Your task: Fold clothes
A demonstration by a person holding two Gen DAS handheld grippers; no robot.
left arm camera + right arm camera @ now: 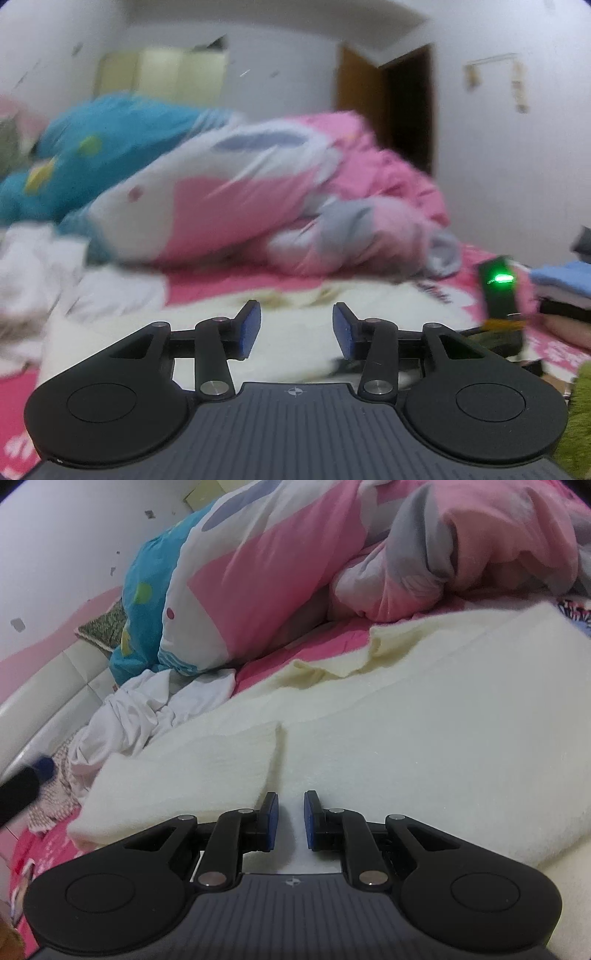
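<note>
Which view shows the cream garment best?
The right wrist view: the cream garment lies sharp across the bed with its folded flap visible. The left wrist view is motion-blurred, showing only a pale patch beyond the open jaws.

One cream fleece garment (424,716) lies spread flat across the pink bed sheet, nap fuzzy, colour uniform. A sleeve (192,771) is folded alongside the body at left; the collar edge (354,657) is rumpled.
</note>
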